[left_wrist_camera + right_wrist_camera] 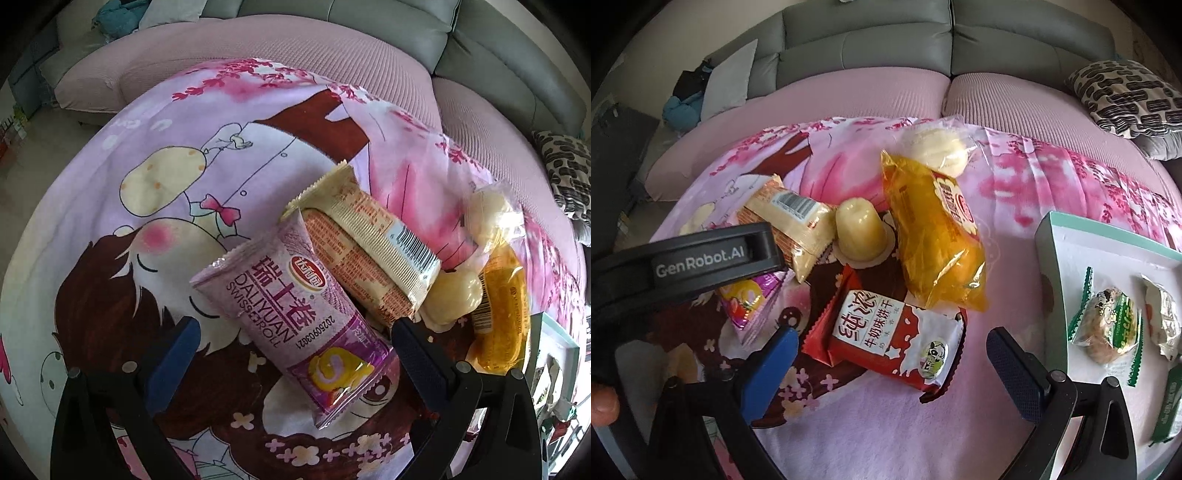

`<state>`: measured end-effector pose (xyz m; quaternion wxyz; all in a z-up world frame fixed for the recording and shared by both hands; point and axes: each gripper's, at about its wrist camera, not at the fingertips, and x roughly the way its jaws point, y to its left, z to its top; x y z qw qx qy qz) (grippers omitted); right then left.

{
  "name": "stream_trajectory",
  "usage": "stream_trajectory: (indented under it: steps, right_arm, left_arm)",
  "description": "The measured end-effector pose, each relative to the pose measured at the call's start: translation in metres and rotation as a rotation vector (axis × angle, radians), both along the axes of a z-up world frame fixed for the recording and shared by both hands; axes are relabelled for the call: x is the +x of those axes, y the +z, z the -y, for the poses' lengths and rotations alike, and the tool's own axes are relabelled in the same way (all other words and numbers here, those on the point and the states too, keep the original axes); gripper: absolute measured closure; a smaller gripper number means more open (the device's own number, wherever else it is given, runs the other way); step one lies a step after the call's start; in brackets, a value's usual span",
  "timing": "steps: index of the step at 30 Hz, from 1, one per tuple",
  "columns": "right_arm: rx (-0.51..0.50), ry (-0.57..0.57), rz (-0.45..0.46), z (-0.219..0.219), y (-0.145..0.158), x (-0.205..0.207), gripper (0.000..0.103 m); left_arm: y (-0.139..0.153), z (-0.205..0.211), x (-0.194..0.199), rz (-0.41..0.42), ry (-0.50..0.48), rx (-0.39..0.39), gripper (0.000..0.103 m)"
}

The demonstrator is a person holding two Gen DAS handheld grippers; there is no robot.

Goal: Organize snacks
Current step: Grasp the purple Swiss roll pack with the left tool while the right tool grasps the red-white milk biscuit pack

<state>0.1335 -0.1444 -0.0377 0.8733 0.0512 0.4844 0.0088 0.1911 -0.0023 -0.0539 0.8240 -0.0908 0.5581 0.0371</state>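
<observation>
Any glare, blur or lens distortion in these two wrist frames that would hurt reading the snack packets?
Left wrist view: strong fisheye bending at the edges, dark corners; the purple Swiss roll packet reads sharply, while the clear bag of pale snacks is smeared. Right wrist view: same curvature; glare on the yellow packet, and the red biscuit packet stays legible.

Support surface: pink cartoon-print cloth [871, 424] spread flat, sofa seat just behind it. Lying on the cloth, clustered: purple Swiss roll pack [295, 325], two cream/orange wafer packs [369, 251], one partly on the other, jelly cup [858, 230], yellow cake bag [934, 236], clear bun bag [938, 147], red milk biscuit pack [897, 332]. Right side: white box lid [1067, 258] holding small wrapped snacks.
</observation>
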Motion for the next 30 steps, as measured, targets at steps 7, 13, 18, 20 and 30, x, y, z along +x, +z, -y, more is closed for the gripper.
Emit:
stream_trajectory:
  steps: [7,13,18,20,30]
  right_arm:
    - [-0.003,-0.005,-0.022,0.000,-0.011,0.004,0.000]
    - [-0.016,-0.006,-0.017,-0.001,-0.014,0.006,0.000]
    - [-0.016,-0.005,-0.013,-0.002,-0.015,0.008,0.000]
    - [-0.009,-0.005,-0.011,-0.002,-0.014,0.009,0.000]
    - [0.013,0.005,0.015,0.001,-0.006,0.003,0.025]
  left_arm:
    - [-0.007,0.004,0.003,-0.024,0.002,0.028,0.000]
    - [-0.012,0.002,0.006,-0.030,0.022,0.035,0.000]
    - [-0.012,0.003,0.003,-0.027,0.023,0.051,0.000]
    - [-0.011,0.003,0.003,-0.024,0.024,0.056,0.001]
    - [0.007,0.004,0.000,0.006,0.005,0.054,0.051]
